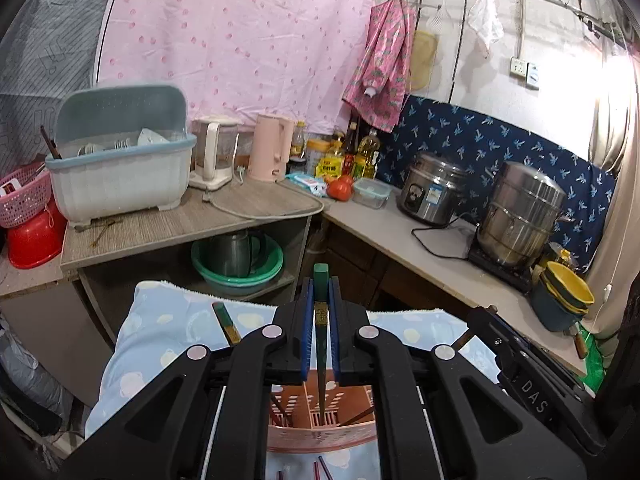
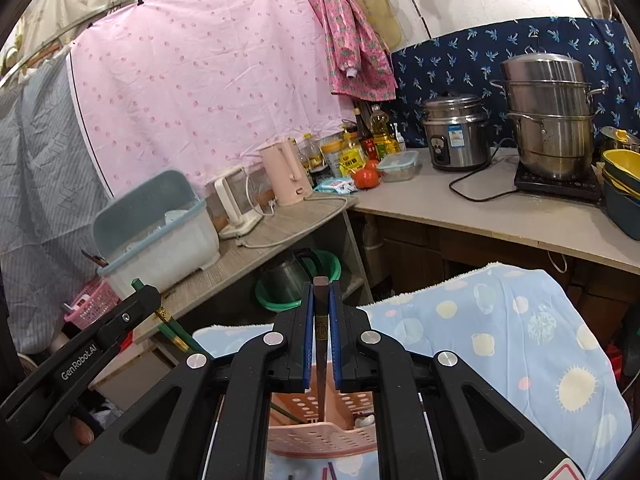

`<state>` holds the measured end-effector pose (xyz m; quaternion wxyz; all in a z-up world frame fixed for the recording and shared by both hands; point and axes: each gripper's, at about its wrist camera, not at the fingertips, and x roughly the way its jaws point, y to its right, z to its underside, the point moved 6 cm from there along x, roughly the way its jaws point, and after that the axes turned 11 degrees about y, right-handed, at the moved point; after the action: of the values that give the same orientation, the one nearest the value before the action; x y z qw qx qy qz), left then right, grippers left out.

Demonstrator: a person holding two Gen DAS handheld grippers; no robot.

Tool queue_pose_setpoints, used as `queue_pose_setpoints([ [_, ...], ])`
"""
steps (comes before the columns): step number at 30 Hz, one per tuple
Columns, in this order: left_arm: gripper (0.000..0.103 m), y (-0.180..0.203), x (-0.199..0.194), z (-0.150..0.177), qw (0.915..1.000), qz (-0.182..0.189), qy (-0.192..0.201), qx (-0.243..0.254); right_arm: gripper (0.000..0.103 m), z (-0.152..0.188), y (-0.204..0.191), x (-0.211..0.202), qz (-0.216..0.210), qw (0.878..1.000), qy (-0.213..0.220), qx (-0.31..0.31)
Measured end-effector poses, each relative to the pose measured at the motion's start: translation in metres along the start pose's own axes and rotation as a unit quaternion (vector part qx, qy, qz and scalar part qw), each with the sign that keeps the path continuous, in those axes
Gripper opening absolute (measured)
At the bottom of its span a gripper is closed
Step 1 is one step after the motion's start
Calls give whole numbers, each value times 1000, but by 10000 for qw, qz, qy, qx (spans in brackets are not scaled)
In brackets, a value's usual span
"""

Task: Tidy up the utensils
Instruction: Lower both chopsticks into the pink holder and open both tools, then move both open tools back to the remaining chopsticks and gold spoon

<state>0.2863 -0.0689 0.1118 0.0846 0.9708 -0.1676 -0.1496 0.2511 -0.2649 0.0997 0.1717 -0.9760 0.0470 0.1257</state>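
Observation:
My left gripper (image 1: 320,280) is shut on a green chopstick (image 1: 320,320) and holds it upright, its tip down inside the pink perforated utensil holder (image 1: 320,438). A second green chopstick (image 1: 226,322) leans out of the holder to the left. My right gripper (image 2: 321,284) is shut on a dark brown chopstick (image 2: 321,332), also upright, its tip inside the same holder (image 2: 316,438). The left gripper's body (image 2: 120,320) shows at the left of the right wrist view. Both grippers hover over the holder, which stands on a light blue patterned cloth (image 2: 500,332).
Loose chopsticks (image 1: 320,470) lie on the cloth in front of the holder. Behind stand a dish-drainer box (image 1: 120,176), a pink kettle (image 1: 270,148), bottles, a rice cooker (image 1: 434,188), a steel steamer pot (image 1: 520,212) and stacked yellow bowls (image 1: 566,292) on the counter.

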Motion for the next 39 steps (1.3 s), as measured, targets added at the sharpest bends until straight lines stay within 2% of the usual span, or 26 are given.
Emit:
queue_pose_setpoints([
  [8,7,-11,12,19,9995,-190,-242,-25,10,16,5,8,103,9998,-167,-96],
  [10,9,-11,10,20,9993,-319,-212,37,17,15,7,6,169,9998,-97,-84],
  [11,13,-13,9,20,9989,-429,-161,69,30,14,8,4,197,9997,-73,-78],
  [12,31,-14,8,20,9984,-539,-150,86,42,13,9,1,226,9997,-18,-47],
  [13,47,-14,7,20,9980,-606,-136,86,46,11,10,-2,245,9997,46,-21],
  [14,52,-15,4,19,9977,-671,-98,75,48,10,11,-5,261,9996,93,-18],
  [29,52,-4,-28,20,9973,-678,-112,246,48,8,5,-47,114,9998,135,-29],
  [39,52,5,-68,35,9976,-623,-151,278,48,32,6,-97,46,10000,-11,-84],
])
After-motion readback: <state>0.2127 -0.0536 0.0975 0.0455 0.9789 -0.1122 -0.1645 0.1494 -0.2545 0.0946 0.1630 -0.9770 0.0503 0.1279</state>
